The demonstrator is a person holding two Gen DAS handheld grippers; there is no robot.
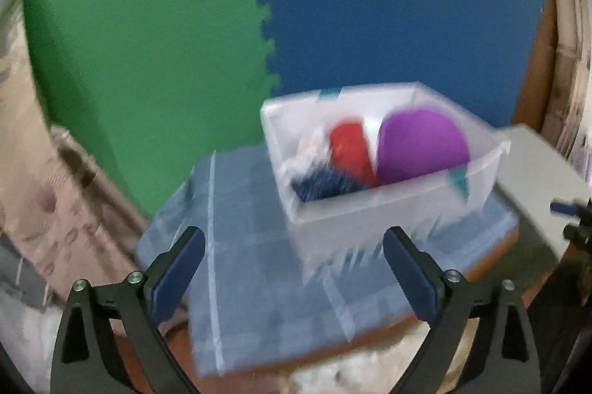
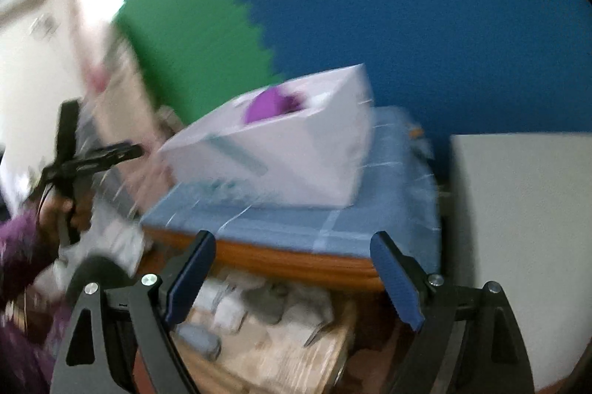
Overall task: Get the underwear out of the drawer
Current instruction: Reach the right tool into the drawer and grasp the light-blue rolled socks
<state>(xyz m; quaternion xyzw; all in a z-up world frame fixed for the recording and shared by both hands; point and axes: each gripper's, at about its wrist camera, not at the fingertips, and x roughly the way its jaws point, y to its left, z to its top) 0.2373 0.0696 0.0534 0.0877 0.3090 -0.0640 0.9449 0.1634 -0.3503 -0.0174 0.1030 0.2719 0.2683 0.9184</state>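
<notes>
Both tools spread, empty: left tool (image 1: pixel 294 262), right tool (image 2: pixel 292 268). Left view looks into drawer (image 1: pixel 388 209) on counter (image 1: pixel 251 283): purple (image 1: pixel 421 146), red (image 1: pixel 351 150), navy (image 1: pixel 325 185) items. Right view shows only purple.

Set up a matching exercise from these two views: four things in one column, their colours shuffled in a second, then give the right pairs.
Things:
1. Round item on the right inside the bin
2. Item in the middle of the bin
3. Cloth on the table
4. Wall mat on the left

Colours:
A. green
B. purple
C. light blue check
D. red

Pairs: 1-B, 2-D, 3-C, 4-A
</notes>
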